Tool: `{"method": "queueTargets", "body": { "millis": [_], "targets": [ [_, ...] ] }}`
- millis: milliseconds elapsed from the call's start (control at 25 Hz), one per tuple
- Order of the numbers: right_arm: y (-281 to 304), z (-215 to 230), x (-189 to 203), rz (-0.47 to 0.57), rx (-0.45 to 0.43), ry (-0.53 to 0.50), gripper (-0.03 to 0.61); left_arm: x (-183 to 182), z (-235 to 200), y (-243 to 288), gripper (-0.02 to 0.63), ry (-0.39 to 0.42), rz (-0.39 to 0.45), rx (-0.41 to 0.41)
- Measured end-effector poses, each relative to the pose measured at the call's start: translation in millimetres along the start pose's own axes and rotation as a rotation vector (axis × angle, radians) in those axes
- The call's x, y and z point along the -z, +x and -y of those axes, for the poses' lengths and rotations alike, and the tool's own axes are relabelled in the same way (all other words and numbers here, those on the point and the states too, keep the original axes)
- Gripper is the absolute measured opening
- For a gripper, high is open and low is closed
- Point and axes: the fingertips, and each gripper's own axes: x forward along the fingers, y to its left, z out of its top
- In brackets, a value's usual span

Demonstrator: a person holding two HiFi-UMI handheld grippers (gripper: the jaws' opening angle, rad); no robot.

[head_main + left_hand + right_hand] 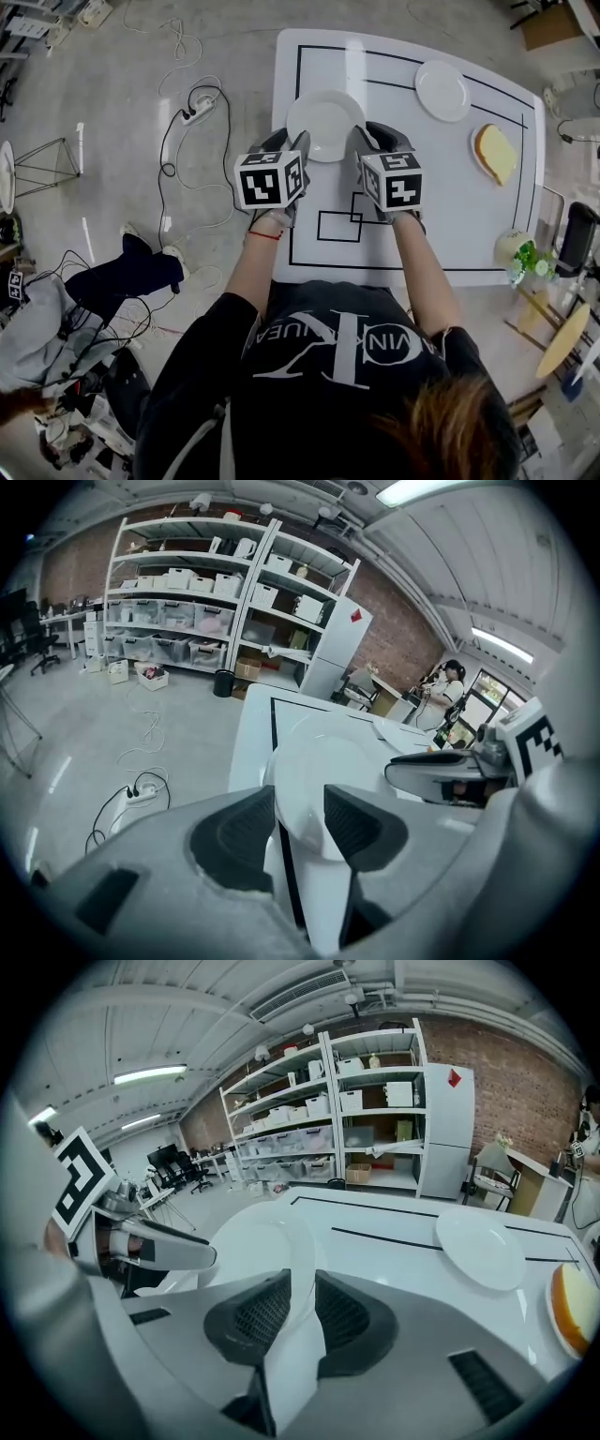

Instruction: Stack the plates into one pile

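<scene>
**One plate in both hand-held grippers, two more waiting**

Head view: I take the far plate [442, 90] as my mark. The plate [326, 117] I am working sits well apart from it, to its near left, over the table [450, 216]. The left hand-held gripper [300, 142] and right hand-held gripper [360, 141] meet this plate's rim on the side facing away from the far plate. One takes each corner, which I judge keeps a wide, shallow dish level. The bread plate [474, 148] lies near the far plate, on its near right. I cannot tell whether my plate rests on the table or hangs just above it.

Left gripper view: the plate [323, 761] rim runs between the left hand-held gripper [300, 817] jaws. The jaws stand apart with slack around the rim, so I read no pinch here.

Right gripper view: the right hand-held gripper [303, 1307] is clamped narrowly on the plate [253, 1251] rim, with the pads against both faces. This side is carrying the hold. The far plate [483, 1251] lies ahead to the right, with the bread plate [574, 1307] beyond it at the edge. No pile exists yet, and I judge the bread will complicate stacking.
</scene>
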Motion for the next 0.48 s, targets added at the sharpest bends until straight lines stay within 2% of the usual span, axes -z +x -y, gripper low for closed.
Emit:
{"method": "queueTargets", "body": {
  "millis": [200, 480],
  "targets": [
    [8.9, 1.4, -2.0, -0.015, -0.003, -0.016, 0.083, 0.5, -0.8, 5.0, 0.202, 0.024, -0.021, -0.011],
    [16.8, 5.5, 1.6, -0.037, 0.002, -0.056, 0.087, 2.2, -1.0, 11.3, 0.215, 0.048, -0.036, -0.023]
  ]
}}
